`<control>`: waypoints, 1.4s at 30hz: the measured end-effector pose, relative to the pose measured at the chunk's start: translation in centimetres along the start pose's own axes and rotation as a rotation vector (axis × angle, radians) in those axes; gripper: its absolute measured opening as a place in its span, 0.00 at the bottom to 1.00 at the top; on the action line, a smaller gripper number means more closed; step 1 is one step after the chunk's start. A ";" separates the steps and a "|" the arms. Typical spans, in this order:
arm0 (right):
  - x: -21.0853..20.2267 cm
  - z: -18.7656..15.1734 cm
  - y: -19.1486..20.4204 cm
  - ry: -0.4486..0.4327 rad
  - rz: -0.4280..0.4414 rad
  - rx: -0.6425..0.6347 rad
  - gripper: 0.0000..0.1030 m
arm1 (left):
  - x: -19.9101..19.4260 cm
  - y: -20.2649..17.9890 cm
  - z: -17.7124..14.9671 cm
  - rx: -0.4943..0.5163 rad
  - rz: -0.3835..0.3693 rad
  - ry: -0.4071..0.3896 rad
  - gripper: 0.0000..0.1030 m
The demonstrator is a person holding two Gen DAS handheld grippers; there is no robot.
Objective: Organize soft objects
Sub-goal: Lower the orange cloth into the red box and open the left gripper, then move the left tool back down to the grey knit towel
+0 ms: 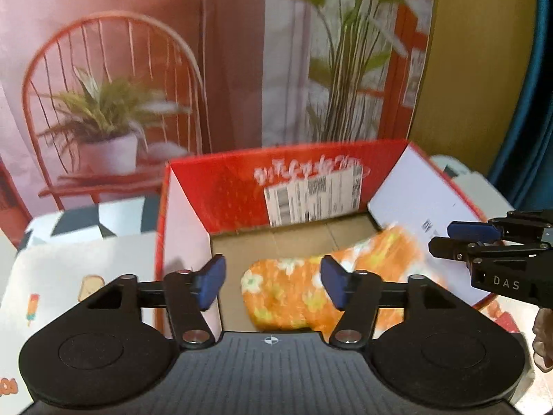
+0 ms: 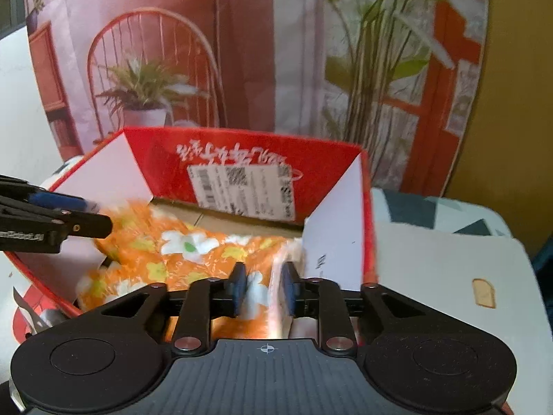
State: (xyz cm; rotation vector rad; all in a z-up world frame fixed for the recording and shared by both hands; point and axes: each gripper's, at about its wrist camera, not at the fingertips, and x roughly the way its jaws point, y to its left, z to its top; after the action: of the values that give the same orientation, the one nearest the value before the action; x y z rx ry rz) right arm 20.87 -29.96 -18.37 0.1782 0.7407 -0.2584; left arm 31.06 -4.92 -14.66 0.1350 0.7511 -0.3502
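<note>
An orange fleece cloth with white and yellow flowers lies folded inside an open red cardboard box. My left gripper is open and empty above the box's near edge, its blue pads on either side of the cloth's end. In the right wrist view the same cloth fills the box. My right gripper has its jaws narrowed around a raised fold of the cloth. The right gripper also shows in the left wrist view, over the box's right flap.
The box stands on a white table cover with small cartoon prints. A printed backdrop of a red chair, potted plants and a lamp hangs behind. A shipping label is stuck on the box's back wall. The left gripper's fingers reach in from the left.
</note>
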 end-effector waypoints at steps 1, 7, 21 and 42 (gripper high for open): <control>-0.5 0.0 -0.1 -0.015 -0.004 0.007 0.28 | -0.6 -0.1 -0.1 0.000 0.002 -0.014 0.63; -3.9 -0.9 -0.3 -0.098 0.011 0.018 0.32 | -4.4 -1.2 -1.5 0.011 0.038 -0.076 0.63; -12.1 -4.9 0.8 -0.294 0.063 0.062 0.91 | -13.0 -1.6 -7.7 -0.016 0.135 -0.180 0.66; -17.7 -12.1 3.0 -0.281 0.118 0.095 1.00 | -16.2 -2.6 -16.5 -0.083 0.061 -0.123 0.94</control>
State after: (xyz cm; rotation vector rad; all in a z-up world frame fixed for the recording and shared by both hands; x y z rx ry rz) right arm 1.42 -21.11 -14.85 0.2687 0.4376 -0.2006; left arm 8.56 0.87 -15.50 0.0573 0.6371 -0.2659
